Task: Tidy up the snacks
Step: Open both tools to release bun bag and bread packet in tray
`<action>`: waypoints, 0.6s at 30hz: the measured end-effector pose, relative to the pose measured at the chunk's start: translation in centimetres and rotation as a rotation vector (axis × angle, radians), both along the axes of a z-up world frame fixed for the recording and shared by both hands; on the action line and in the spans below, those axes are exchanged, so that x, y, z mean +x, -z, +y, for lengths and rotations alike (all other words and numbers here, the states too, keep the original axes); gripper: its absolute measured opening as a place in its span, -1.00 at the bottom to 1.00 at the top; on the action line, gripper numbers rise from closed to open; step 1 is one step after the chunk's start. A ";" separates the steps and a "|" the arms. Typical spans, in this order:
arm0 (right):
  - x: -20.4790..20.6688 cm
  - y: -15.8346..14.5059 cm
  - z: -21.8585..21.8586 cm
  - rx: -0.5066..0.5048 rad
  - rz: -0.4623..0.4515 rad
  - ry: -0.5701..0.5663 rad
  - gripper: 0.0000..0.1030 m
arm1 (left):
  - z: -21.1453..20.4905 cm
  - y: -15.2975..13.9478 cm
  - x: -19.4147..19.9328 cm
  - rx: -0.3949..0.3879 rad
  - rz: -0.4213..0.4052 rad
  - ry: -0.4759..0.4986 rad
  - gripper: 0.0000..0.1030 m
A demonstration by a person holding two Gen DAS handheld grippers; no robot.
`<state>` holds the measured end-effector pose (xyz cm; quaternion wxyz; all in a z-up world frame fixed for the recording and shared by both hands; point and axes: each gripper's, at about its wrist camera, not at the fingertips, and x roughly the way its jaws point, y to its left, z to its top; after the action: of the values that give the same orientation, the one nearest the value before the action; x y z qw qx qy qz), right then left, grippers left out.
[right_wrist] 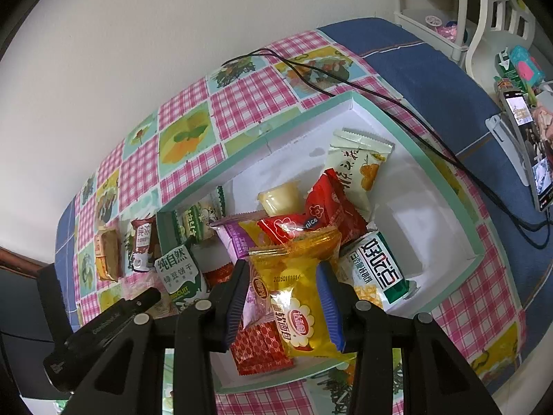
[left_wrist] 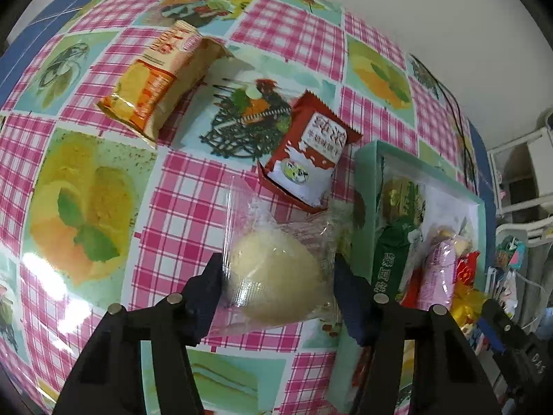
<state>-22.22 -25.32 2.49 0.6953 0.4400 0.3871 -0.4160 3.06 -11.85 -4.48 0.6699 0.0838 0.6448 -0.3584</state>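
Note:
My left gripper (left_wrist: pixel 278 266) is shut on a pale round bun in clear wrap (left_wrist: pixel 276 290), just above the checked tablecloth (left_wrist: pixel 193 186) and left of the teal-rimmed box (left_wrist: pixel 366 173). Further back on the cloth lie an orange cake packet (left_wrist: pixel 155 83) and a red-and-white packet (left_wrist: pixel 304 159). My right gripper (right_wrist: pixel 282 273) is shut on a yellow snack packet (right_wrist: pixel 300 311), held over the near end of the white box (right_wrist: pixel 414 145). Several snacks fill that box, among them a green-and-white biscuit pack (right_wrist: pixel 376 266), a red packet (right_wrist: pixel 331 204) and a jelly cup (right_wrist: pixel 280 197).
A black cable (right_wrist: pixel 345 79) runs across the table behind the box. A phone on a stand (right_wrist: pixel 528 145) sits at the right on the blue cloth (right_wrist: pixel 432 69). A white shelf unit (right_wrist: pixel 432 17) stands beyond it. A white wall backs the table.

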 end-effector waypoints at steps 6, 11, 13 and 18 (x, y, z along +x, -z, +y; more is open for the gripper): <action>0.0 0.0 0.1 0.001 0.000 -0.001 -0.17 | 1.3 -3.9 0.4 -0.090 -0.020 -0.013 0.19; -0.1 0.1 0.0 0.004 0.002 0.001 -0.17 | 0.2 -6.7 -2.7 -0.131 -0.068 0.111 0.20; -0.2 0.1 0.0 0.007 0.003 0.007 -0.17 | -0.9 -6.9 -4.7 -0.136 -0.066 0.177 0.20; -1.0 0.2 -0.1 0.014 -0.001 0.031 -0.16 | -3.2 -6.2 -8.6 -0.101 -0.055 0.302 0.21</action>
<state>-23.24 -25.41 2.28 0.6858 0.4513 0.3827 -0.4238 -5.51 -15.02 1.73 0.6289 0.1558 0.5875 -0.4848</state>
